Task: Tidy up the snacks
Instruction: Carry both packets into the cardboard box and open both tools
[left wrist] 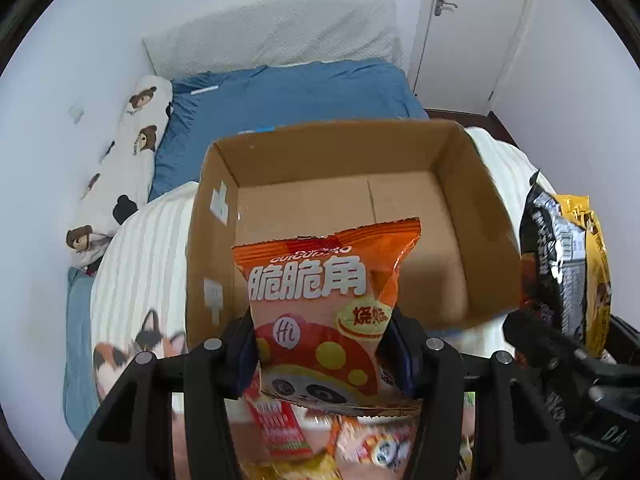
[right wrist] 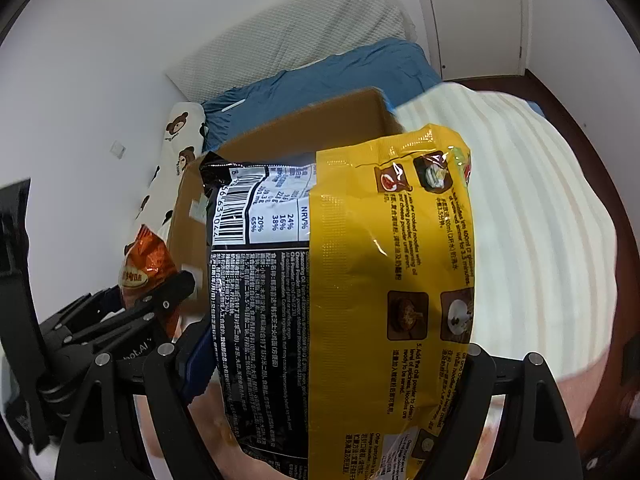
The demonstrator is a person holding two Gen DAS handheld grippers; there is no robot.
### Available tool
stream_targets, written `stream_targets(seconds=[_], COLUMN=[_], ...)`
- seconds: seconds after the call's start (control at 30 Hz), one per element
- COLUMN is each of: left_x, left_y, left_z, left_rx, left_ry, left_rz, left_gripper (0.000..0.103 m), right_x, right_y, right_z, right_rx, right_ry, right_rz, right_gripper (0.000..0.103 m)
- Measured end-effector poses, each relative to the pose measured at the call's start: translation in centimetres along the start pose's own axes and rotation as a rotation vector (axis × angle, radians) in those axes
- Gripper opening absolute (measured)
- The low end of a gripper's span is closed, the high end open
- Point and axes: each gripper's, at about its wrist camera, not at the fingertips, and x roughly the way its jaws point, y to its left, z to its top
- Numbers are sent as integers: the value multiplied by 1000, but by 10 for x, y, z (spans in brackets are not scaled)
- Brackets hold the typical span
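Between the jaws of your left gripper sits an orange snack bag, and the jaws are closed on its lower half. The bag stands upright, its long axis runs away from the camera, and its sealed top edge points toward the cardboard box behind it. The bottom of the bag is hidden by the fingers.

Your right gripper holds a yellow and black noodle pack, with the jaws pressed wide on its two sides. The pack also stands lengthwise, and its printed back faces the camera. Its lower end is cut off by the frame edge, and it covers most of the box.

Under the left gripper you see more snacks, but they are blurred. The box rests on a striped blanket, which lies on a blue bed.
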Motion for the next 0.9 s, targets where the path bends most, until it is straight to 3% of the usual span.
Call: stream_targets(seconds=[0.13, 0.33, 0.63, 0.87, 0.9], left_x=[31, 90, 152, 176, 179], left_y=[22, 41, 38, 33, 33], left_z=[40, 77, 101, 109, 108], left_rx=[-29, -83, -101, -95, -102], left_ry=[51, 165, 331, 394, 404], left_rz=[-14, -88, -173, -154, -150], left_gripper=[51, 52, 52, 52, 57], right_x=[25, 88, 156, 189, 194], right_y=[38, 53, 46, 45, 46], right_z=[36, 72, 91, 101, 101], right_rx=[-18, -24, -48, -69, -79], right_ry=[23, 112, 205, 256, 268], right_rz=[-32, -64, -123, -157, -167], right_gripper=[87, 87, 87, 88, 89])
